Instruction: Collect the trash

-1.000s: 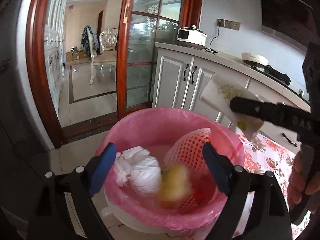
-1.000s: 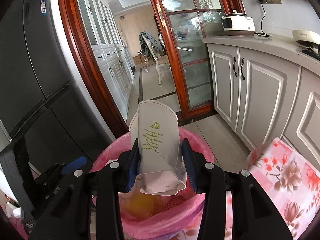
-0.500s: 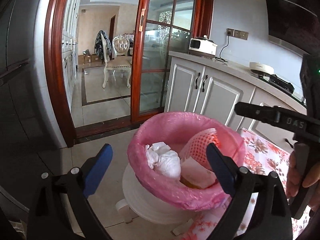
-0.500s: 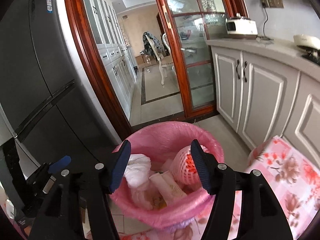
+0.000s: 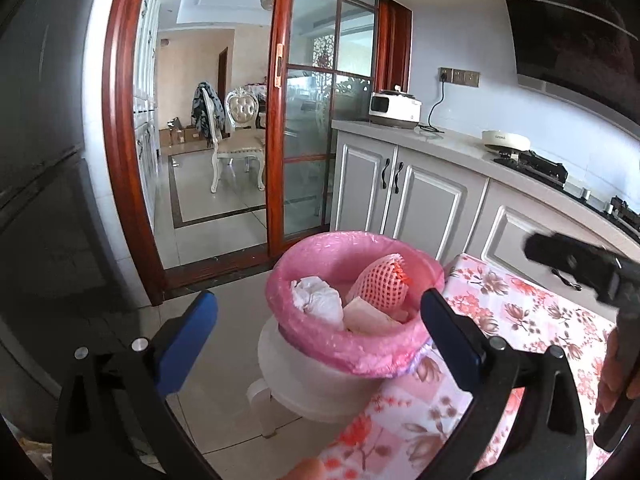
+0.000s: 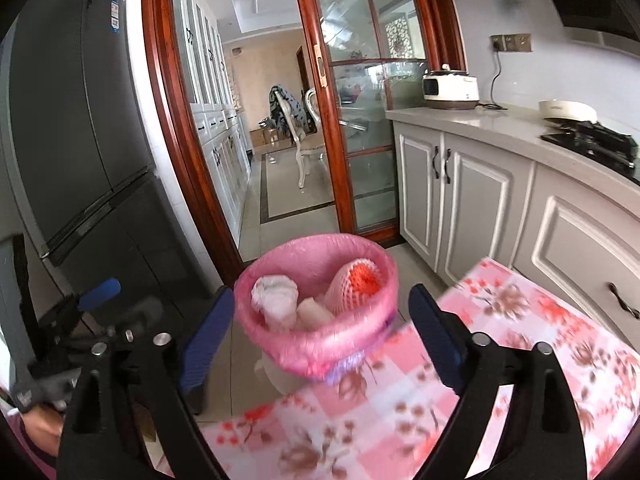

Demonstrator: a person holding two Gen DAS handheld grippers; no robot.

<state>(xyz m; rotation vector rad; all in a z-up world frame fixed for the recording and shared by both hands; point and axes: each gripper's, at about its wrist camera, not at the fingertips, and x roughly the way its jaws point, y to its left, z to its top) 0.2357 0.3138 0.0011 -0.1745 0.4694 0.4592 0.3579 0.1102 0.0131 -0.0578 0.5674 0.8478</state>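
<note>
Paper cup (image 6: pixel 314 312) now lying in pink-lined bin (image 5: pixel 352 360). Right gripper (image 6: pixel 320 336) just opened, empty; left gripper (image 5: pixel 320 334) wide open, empty. Both drawn back; next trash wanted.

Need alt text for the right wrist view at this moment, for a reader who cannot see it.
The right gripper is open and empty, framing a pink-lined trash bin that holds a crumpled white tissue, a pale paper wrapper and a pink foam fruit net. A floral tablecloth fills the foreground.
</note>
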